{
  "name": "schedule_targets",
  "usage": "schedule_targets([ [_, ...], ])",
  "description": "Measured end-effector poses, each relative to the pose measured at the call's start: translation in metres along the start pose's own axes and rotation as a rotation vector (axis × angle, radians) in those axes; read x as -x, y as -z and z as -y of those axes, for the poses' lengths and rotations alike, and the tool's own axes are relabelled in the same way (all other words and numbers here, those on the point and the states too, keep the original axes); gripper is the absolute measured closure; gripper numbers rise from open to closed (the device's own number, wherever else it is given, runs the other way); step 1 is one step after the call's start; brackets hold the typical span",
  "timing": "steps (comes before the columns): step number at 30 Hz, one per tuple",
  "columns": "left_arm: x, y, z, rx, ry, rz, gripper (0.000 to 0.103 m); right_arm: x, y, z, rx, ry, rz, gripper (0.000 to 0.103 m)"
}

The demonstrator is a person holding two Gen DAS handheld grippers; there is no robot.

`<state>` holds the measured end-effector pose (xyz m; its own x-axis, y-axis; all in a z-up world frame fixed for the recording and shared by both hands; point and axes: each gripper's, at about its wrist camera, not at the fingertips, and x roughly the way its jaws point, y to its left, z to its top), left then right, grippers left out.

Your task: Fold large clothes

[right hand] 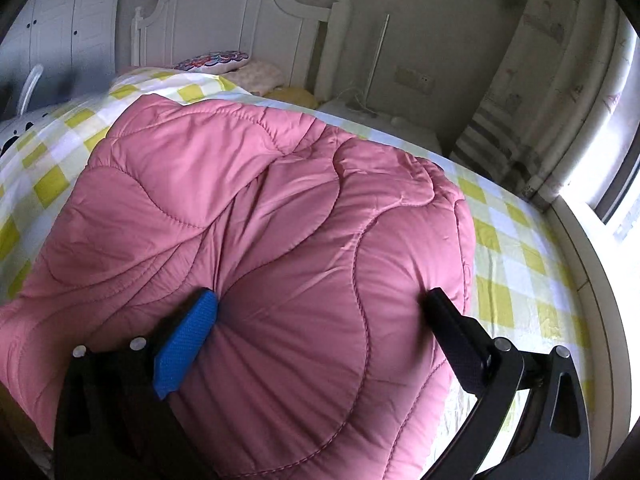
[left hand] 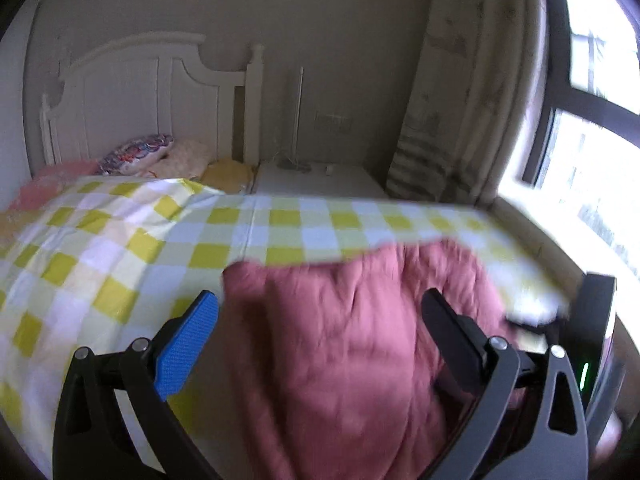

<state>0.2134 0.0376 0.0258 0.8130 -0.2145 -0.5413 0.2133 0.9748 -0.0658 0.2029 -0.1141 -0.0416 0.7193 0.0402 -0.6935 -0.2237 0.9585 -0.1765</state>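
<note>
Between the wide-open right gripper fingers bulges the pink quilted garment, unpinched.

Quilted coat pink, wavy stitched lines. Bed sheet checked yellow, pale green, white. Headboard white. Cushion multicoloured scalloped pattern. Curtain pale, grey stripes low. Right tool: black frame, one blue textured pad.

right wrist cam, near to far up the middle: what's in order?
right gripper, jaws wide open → pink quilted garment → checked sheet → patterned pillow → white headboard
</note>
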Motion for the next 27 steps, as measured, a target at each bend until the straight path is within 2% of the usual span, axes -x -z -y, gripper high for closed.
schedule_targets([
  [2, -0.010, 0.028, 0.010, -0.093, -0.046, -0.078, 0.002, 0.001, 0.001, 0.000, -0.007, -0.005, 0.003, 0.004],
  [4, -0.032, 0.063, 0.015, -0.169, -0.134, -0.157, 0.002, -0.001, 0.003, 0.004, 0.006, -0.016, 0.001, 0.004],
  [6, -0.029, 0.079, 0.005, -0.102, -0.105, -0.105, 0.002, 0.000, 0.003, 0.003, 0.019, -0.007, -0.001, 0.004],
  [7, -0.029, 0.080, 0.003, -0.094, -0.102, -0.104, 0.002, 0.002, 0.001, 0.002, 0.017, 0.002, -0.010, 0.004],
  [9, -0.028, 0.077, 0.010, -0.146, -0.132, -0.095, 0.002, 0.011, -0.003, 0.002, -0.004, 0.022, -0.028, 0.005],
  [11, -0.025, 0.076, 0.011, -0.162, -0.145, -0.091, 0.002, 0.034, 0.000, -0.007, 0.003, 0.015, 0.023, 0.005],
  [14, -0.027, 0.078, 0.002, -0.107, -0.104, -0.098, 0.002, 0.058, 0.017, -0.022, 0.039, 0.031, 0.080, 0.005],
  [18, -0.026, 0.081, 0.003, -0.101, -0.099, -0.094, 0.002, 0.056, 0.053, -0.033, 0.052, 0.071, 0.072, 0.005],
  [21, -0.027, 0.084, 0.006, -0.113, -0.108, -0.084, 0.002, 0.050, 0.061, -0.032, 0.040, 0.065, 0.084, 0.004],
  [23, -0.026, 0.085, 0.007, -0.113, -0.114, -0.078, 0.002, 0.051, 0.057, -0.031, 0.049, 0.058, 0.061, 0.004],
  [27, -0.026, 0.084, 0.000, -0.075, -0.082, -0.093, 0.002, 0.062, 0.050, -0.008, 0.003, -0.010, 0.069, 0.004],
])
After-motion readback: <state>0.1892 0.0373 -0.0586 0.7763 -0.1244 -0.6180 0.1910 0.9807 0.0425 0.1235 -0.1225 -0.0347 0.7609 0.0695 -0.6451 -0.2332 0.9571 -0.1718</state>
